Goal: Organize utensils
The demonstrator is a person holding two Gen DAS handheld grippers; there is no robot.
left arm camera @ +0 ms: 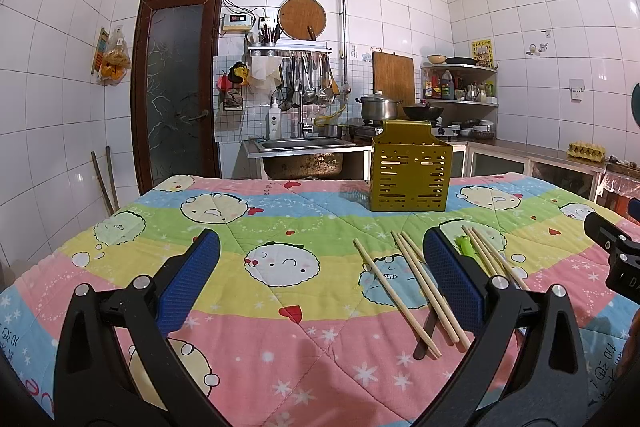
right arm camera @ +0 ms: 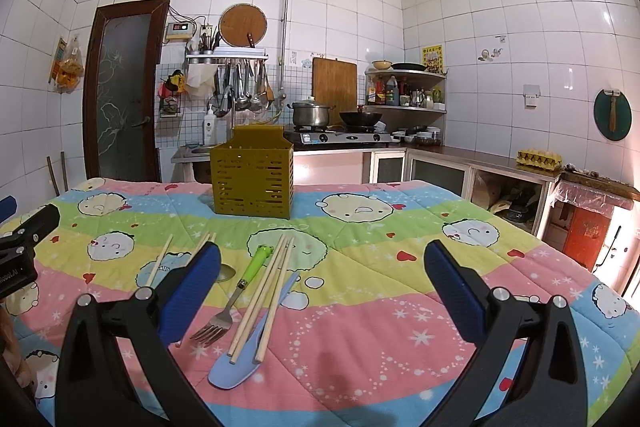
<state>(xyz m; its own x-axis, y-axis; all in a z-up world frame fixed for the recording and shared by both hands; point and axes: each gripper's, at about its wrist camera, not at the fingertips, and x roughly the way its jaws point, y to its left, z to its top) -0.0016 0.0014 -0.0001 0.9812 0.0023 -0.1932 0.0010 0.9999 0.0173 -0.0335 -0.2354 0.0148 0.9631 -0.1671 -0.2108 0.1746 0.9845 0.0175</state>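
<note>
An olive slotted utensil holder stands upright at the far side of the table. Wooden chopsticks lie loose in front of it, some just left of my left gripper's right finger, more behind it. In the right wrist view, chopsticks lie over a light blue spatula, beside a green-handled fork; more chopsticks lie left. My left gripper and right gripper are both open and empty above the quilt.
A colourful cartoon quilt covers the table. The right gripper's black body shows at the right edge of the left view. Behind are a sink, a stove with pots and counters.
</note>
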